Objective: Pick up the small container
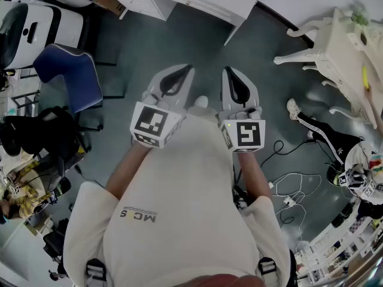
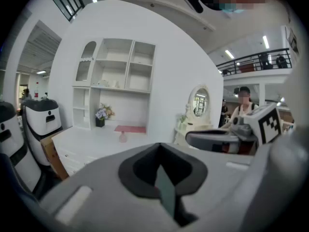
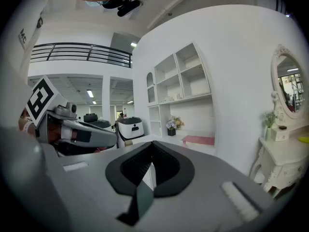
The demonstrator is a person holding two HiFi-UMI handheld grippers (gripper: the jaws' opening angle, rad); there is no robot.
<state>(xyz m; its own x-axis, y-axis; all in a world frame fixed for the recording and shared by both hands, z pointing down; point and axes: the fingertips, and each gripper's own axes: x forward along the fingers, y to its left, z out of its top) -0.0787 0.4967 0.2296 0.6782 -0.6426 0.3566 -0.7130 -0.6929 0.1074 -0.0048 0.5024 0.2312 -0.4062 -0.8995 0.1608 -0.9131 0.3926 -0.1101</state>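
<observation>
I cannot pick out any small container for certain. Some small pale items stand on the white dressing table (image 3: 285,151), too small to tell apart. In the head view both grippers are held side by side in front of the person's chest, above the grey floor. The left gripper (image 1: 189,69) has its fingers together with nothing between them. The right gripper (image 1: 229,70) is shut and empty too. In the left gripper view my left gripper (image 2: 159,146) points at a white shelf unit (image 2: 116,79). In the right gripper view my right gripper (image 3: 152,144) faces the same shelves (image 3: 181,79).
A pink stand (image 2: 129,129) and a flower pot (image 2: 101,115) sit on the white counter below the shelves. A blue chair (image 1: 69,76) and a white machine (image 1: 30,28) stand at the left. Cables (image 1: 293,190) lie on the floor at the right, near another person's legs (image 1: 323,136).
</observation>
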